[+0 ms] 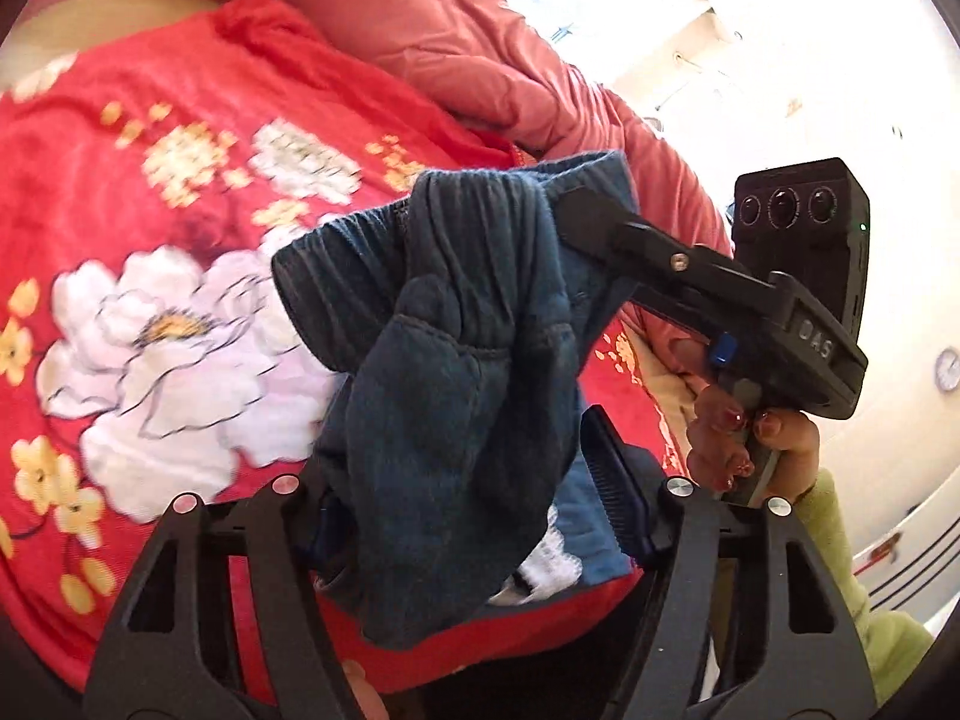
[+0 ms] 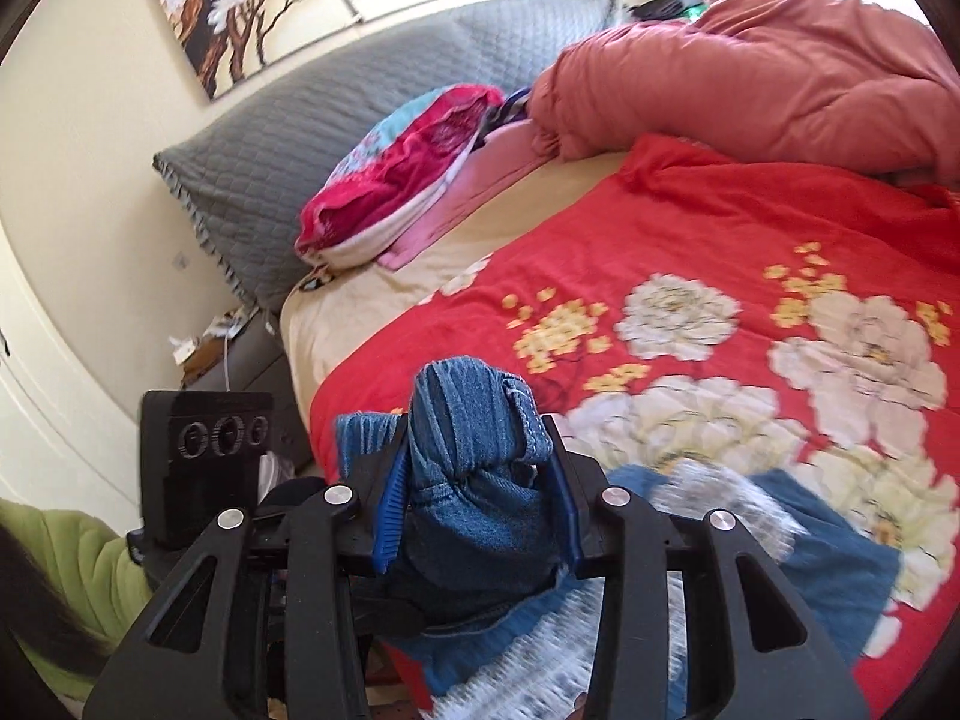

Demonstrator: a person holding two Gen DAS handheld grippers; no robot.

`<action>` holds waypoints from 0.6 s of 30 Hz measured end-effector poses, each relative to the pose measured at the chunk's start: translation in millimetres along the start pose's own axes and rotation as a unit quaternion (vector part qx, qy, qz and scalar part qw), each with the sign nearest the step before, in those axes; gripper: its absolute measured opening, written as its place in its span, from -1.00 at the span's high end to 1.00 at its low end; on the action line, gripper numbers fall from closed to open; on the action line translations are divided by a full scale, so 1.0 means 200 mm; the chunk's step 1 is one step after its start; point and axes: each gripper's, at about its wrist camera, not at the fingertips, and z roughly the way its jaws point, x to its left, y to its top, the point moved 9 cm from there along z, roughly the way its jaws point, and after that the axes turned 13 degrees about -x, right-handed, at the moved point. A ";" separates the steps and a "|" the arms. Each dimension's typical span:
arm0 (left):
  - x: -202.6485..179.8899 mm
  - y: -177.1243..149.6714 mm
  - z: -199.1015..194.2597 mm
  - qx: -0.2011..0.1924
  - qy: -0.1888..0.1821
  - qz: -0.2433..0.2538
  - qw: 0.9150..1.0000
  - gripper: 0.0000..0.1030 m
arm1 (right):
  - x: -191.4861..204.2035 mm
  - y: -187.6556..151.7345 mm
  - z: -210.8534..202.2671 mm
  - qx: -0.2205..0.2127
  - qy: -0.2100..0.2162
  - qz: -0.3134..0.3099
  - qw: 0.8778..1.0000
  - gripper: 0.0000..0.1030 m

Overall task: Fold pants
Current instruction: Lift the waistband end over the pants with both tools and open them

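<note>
Two grippers meet on one bundle of blue pants, which hangs lifted above a red floral blanket.

Left wrist view: the bunched waistband and thick folds of the pants fill the middle of the picture. The left gripper stands around the lower part of the bundle; its right finger, with a ribbed pad, shows clear of the cloth on the right, while the left finger is hidden behind the fabric, so whether this one presses on the cloth cannot be told. From the right, the right gripper reaches in and its tip meets the top of the waistband. A hand with red nails grips its handle, above a green sleeve. A salmon quilt lies bunched at the far side.

Right wrist view: the right gripper is clamped on the pants, both blue-edged pads pressed against the gathered waistband, which bulges up between them. More of the blue cloth trails down to the near right onto the red blanket. A grey pillow leans against the far wall, with a pink and white folded cloth just in front of it. The salmon quilt is heaped at the far right.
</note>
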 end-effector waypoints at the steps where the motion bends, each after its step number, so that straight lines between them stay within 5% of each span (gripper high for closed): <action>1: -0.04 0.00 0.01 -0.004 0.004 0.010 1.000 -0.18 | -0.03 0.00 -0.04 -0.007 -0.002 0.003 1.000 0.27; 10: -0.20 -0.10 0.19 0.006 0.023 0.076 0.997 -0.18 | -0.27 -0.06 -0.27 -0.052 -0.028 0.039 0.997 0.18; 12: -0.23 -0.14 0.23 0.018 0.011 0.074 0.997 -0.21 | -0.33 -0.09 -0.32 -0.058 -0.040 0.052 0.996 -0.12; 18: -0.35 -0.22 0.20 0.035 -0.046 0.092 0.994 -0.27 | -0.51 -0.23 -0.55 -0.070 -0.118 0.079 0.987 -0.27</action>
